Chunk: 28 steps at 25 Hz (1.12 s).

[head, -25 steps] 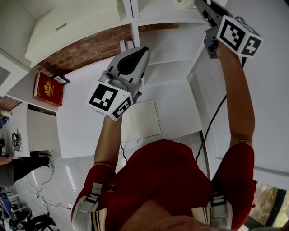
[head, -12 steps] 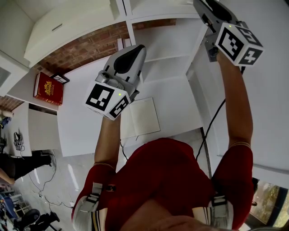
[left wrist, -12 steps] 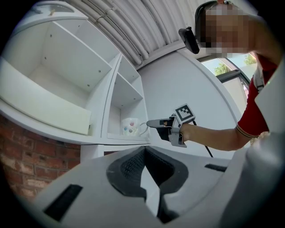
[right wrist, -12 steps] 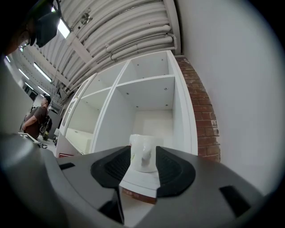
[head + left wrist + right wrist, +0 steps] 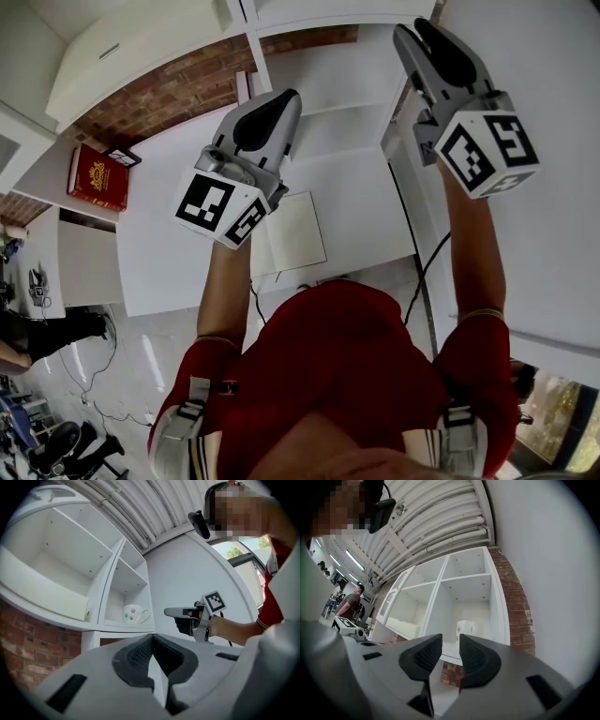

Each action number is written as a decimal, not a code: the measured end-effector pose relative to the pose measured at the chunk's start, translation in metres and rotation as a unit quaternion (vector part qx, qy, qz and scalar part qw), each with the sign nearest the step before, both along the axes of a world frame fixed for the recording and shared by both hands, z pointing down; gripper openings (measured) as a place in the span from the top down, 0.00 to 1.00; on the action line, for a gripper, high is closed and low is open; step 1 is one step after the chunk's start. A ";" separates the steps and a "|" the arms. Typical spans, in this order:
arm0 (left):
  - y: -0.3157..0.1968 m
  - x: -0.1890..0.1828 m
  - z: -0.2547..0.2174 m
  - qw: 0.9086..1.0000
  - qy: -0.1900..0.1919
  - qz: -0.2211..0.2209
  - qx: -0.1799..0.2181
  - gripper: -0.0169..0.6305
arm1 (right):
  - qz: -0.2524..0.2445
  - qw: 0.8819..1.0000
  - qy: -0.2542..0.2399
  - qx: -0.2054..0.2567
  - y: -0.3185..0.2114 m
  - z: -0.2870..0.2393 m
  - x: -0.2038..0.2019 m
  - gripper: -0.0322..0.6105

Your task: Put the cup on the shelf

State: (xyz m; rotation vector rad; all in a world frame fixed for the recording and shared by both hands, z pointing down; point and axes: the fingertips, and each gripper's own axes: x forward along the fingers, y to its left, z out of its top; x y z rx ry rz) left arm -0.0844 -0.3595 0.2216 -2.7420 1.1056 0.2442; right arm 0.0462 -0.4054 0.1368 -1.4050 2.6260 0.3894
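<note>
A white cup with coloured dots (image 5: 133, 614) stands upright in the lower right compartment of the white shelf (image 5: 126, 625), handle to the right. In the right gripper view the cup (image 5: 468, 629) shows small and pale, well beyond the jaws. My right gripper (image 5: 450, 639) is open. Its jaws have just been closing and nothing is between them. It hovers in the air to the right of the cup's compartment (image 5: 169, 612). My left gripper (image 5: 152, 637) is shut and empty, pointing at the shelf from further back. Both the left gripper (image 5: 286, 98) and the right gripper (image 5: 408, 28) are raised.
A white desk (image 5: 178, 253) lies below, with a white notebook (image 5: 295, 234) on it. A red book (image 5: 97, 178) sits on a side surface at the left. A brick wall (image 5: 169, 94) backs the shelf. A cable (image 5: 427, 272) hangs beside my right arm. A person (image 5: 351, 604) stands far off.
My right gripper has drawn back from the shelf toward me and dropped a little. The left gripper has shifted only slightly. The cup stays on the shelf.
</note>
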 end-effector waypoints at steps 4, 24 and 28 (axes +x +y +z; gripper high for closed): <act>0.009 0.005 -0.001 1.000 0.008 -0.003 0.000 0.97 | -0.009 1.000 -0.003 0.008 0.024 0.013 -0.004 0.84; 0.036 0.008 0.023 0.999 0.017 -0.028 -0.022 0.97 | -0.065 0.996 -0.055 -0.022 0.079 0.096 -0.016 0.95; 0.036 0.005 0.026 0.999 0.016 -0.031 -0.025 0.97 | -0.070 0.996 -0.051 -0.019 0.084 0.104 -0.018 0.95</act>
